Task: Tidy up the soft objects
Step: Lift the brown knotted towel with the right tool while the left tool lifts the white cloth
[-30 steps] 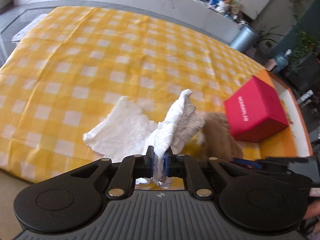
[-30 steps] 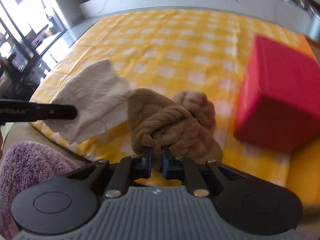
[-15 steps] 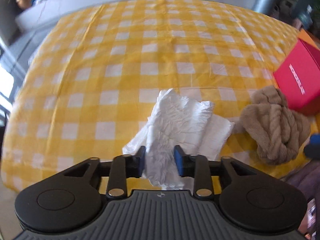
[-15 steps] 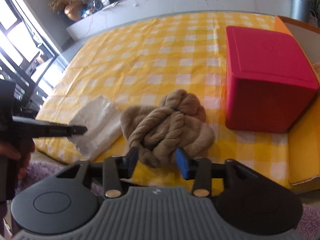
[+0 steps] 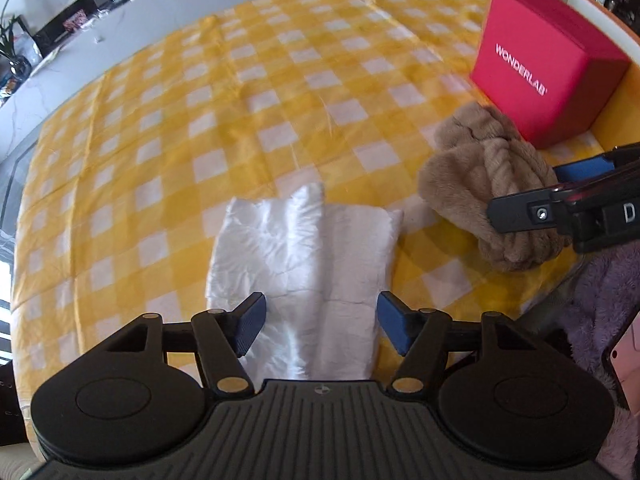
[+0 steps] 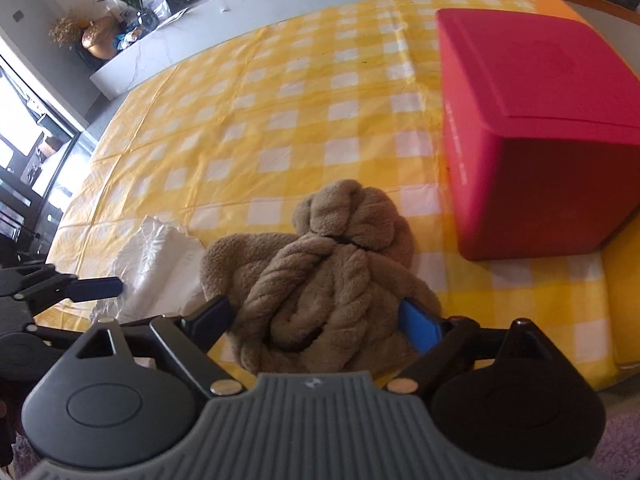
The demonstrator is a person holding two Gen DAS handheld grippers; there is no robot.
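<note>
A white crumpled cloth [image 5: 304, 256] lies flat on the yellow checked tablecloth [image 5: 240, 100] near its front edge. My left gripper [image 5: 319, 326] is open, its jaws wide apart on either side of the cloth's near end. A tan twisted plush bundle [image 6: 320, 280] rests on the table to the right of the cloth; it also shows in the left wrist view [image 5: 488, 184]. My right gripper [image 6: 318, 318] is open, its jaws standing on both sides of the bundle. The white cloth also shows in the right wrist view [image 6: 160, 264].
A red box [image 5: 548, 68] marked WONDERLAB stands behind the bundle at the right, also in the right wrist view [image 6: 532, 132]. An orange tray [image 6: 624, 288] lies under and beside it. Purple fluffy fabric [image 5: 600, 300] sits below the table's front edge.
Both grippers were shut on their objects a second ago, then opened and let go. The white cloth and the tan bundle now lie on the table, and both jaws have widened further.
</note>
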